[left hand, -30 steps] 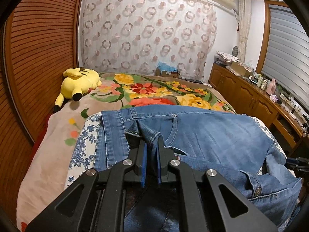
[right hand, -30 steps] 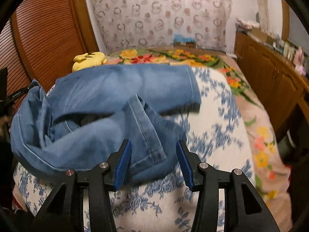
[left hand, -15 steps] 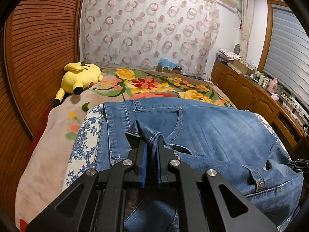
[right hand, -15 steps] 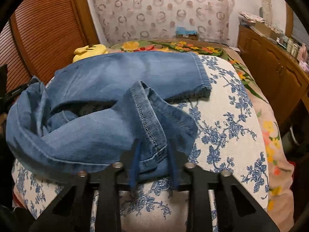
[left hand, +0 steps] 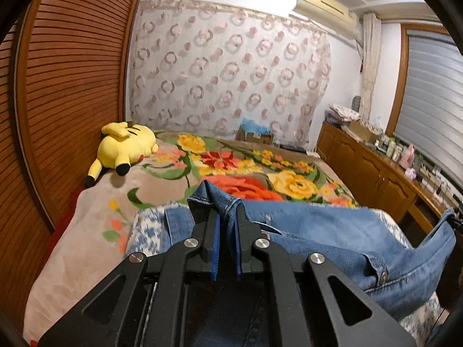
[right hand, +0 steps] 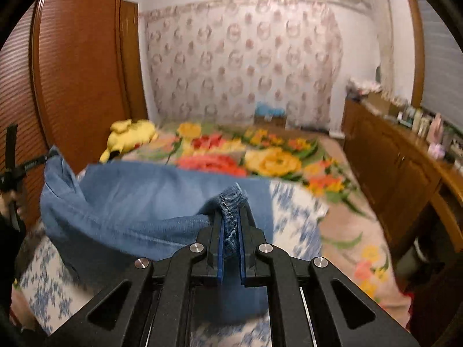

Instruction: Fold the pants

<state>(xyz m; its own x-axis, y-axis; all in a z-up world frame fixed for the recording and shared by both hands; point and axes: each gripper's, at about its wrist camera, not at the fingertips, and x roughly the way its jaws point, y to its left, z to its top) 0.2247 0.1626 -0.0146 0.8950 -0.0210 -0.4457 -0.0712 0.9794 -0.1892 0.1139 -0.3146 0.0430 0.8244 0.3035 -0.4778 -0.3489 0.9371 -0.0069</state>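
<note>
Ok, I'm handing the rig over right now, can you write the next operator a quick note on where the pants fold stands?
Left tongs: shut on the jeans' waistband end, lifted off the bed.
Right tongs: shut on the hem of one leg, also raised.
Jeans: partly lifted, sagging between the two grips over the blue floral sheet; the other leg lies flat beneath.
Done: both ends are gripped and up.
Left: probably carry the lifted leg over onto the flat one, lay it smooth, release, then fold lengthwise. The plush toy is well clear, far left.
</note>
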